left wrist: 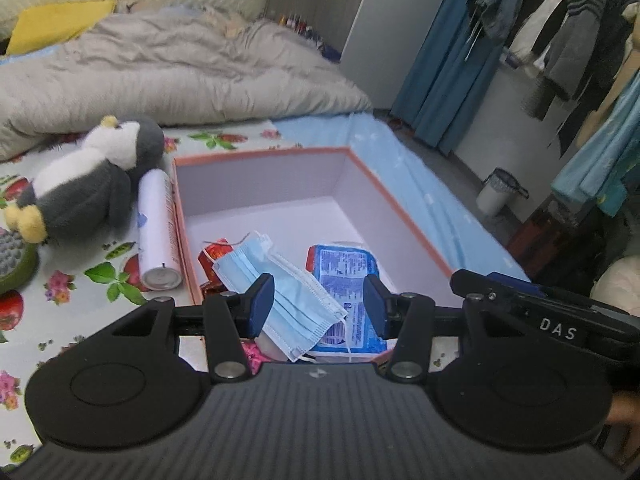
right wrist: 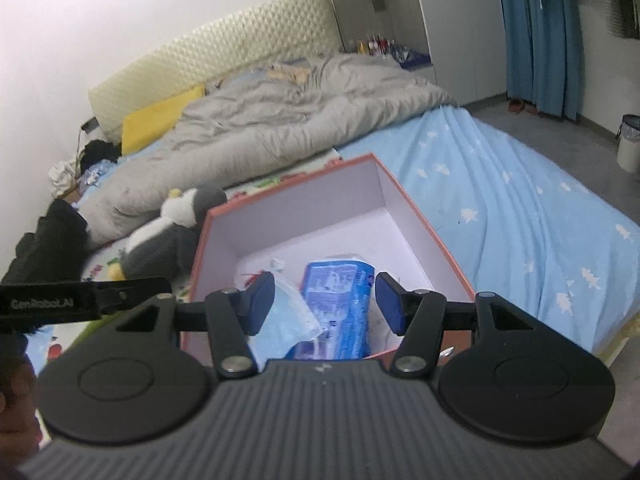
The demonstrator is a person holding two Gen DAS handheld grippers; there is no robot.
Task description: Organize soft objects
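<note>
An open box with an orange rim (left wrist: 404, 208) (right wrist: 432, 236) stands on the bed. Inside lie a blue face mask (left wrist: 288, 288) (right wrist: 286, 320), a blue tissue pack (left wrist: 344, 272) (right wrist: 340, 300) and a red packet (left wrist: 216, 256). A grey and white plush penguin (left wrist: 88, 184) (right wrist: 168, 236) lies left of the box. My left gripper (left wrist: 320, 304) is open and empty above the box's near end. My right gripper (right wrist: 326, 300) is open and empty over the same end.
A white spray can (left wrist: 158, 228) lies between the penguin and the box. A green massage brush (left wrist: 12, 260) sits at the far left. A grey duvet (left wrist: 180, 76) and a yellow pillow (right wrist: 160, 120) lie behind. A bin (left wrist: 496, 192) stands on the floor to the right.
</note>
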